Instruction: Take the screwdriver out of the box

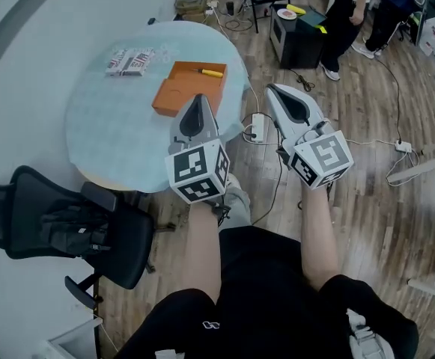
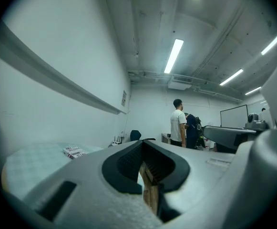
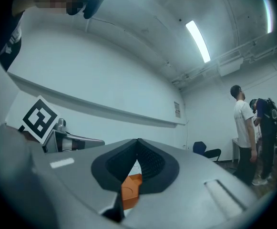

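Observation:
On the round pale-blue table [image 1: 112, 118] lies an orange box [image 1: 189, 88]; a yellow-handled screwdriver [image 1: 210, 72] rests along its far edge. My left gripper [image 1: 197, 99] hovers over the table's near edge, just short of the box, with its jaws together and nothing between them. My right gripper [image 1: 272, 90] hangs to the right of the table, above the wooden floor, also shut and empty. In the right gripper view the orange box [image 3: 130, 190] shows through the gap behind the closed tips [image 3: 138, 141]. The left gripper view shows closed tips [image 2: 142, 142] and only floor behind them.
A printed packet [image 1: 129, 61] lies on the table's far left. A black office chair [image 1: 67, 226] stands at the near left. A power strip with cables [image 1: 258, 127] lies on the floor by the table. A black cabinet [image 1: 299, 36] and standing people [image 1: 348, 13] are beyond.

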`<state>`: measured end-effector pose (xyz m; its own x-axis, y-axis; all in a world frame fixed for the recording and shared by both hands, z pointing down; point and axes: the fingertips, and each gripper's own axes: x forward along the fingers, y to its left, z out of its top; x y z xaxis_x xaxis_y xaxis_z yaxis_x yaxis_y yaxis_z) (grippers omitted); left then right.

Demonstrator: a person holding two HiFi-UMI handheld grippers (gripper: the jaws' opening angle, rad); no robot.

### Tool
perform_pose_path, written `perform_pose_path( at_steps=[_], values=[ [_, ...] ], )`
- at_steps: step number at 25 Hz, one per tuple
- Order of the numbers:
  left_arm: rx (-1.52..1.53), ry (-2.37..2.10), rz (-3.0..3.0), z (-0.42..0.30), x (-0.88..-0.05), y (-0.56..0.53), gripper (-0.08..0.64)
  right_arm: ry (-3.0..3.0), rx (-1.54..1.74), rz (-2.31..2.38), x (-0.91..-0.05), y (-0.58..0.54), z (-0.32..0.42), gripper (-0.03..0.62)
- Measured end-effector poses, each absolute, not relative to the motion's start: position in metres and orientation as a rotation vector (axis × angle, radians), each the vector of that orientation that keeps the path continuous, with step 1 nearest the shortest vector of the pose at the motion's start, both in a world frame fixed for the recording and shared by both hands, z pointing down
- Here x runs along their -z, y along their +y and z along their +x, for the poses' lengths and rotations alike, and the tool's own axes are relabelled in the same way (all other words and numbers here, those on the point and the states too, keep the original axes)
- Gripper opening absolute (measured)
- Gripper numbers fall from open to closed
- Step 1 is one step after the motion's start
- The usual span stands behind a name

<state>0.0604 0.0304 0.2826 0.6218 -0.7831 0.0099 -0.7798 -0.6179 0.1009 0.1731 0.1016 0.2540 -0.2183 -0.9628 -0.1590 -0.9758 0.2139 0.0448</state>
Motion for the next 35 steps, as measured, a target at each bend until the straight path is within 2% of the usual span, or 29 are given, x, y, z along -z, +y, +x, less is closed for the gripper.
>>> perform_pose_path(
  at_steps=[10,18,22,30,32,35],
  values=[
    [-0.067,-1.389,2.563,0.064,-0.354,-0.099,0.003,2.384,0.06,-1.944,-0.323,-0.032,0.216,0.011],
    [-0.056,-1.555,2.357,0.021,-0.383,-0.239,0.003,2.575,0.162,-1.797,-0.342,-0.194,0.186,0.011],
    [-0.065,-1.571,2.323,0.0,-0.393,-0.276,0.003,2.621,0.195,-1.799,-0.359,-0.232,0.168,0.011],
    [-0.054,-1.552,2.29,0.006,-0.406,-0.308,0.003,2.798,0.316,-1.953,-0.408,-0.27,0.191,0.012],
    [-0.049,-1.553,2.285,0.009,-0.409,-0.313,0.003,2.892,0.392,-1.96,-0.434,-0.274,0.19,0.086],
    [-0.046,-1.569,2.283,0.008,-0.407,-0.318,0.003,3.001,0.5,-1.941,-0.466,-0.28,0.189,0.097]
  ],
)
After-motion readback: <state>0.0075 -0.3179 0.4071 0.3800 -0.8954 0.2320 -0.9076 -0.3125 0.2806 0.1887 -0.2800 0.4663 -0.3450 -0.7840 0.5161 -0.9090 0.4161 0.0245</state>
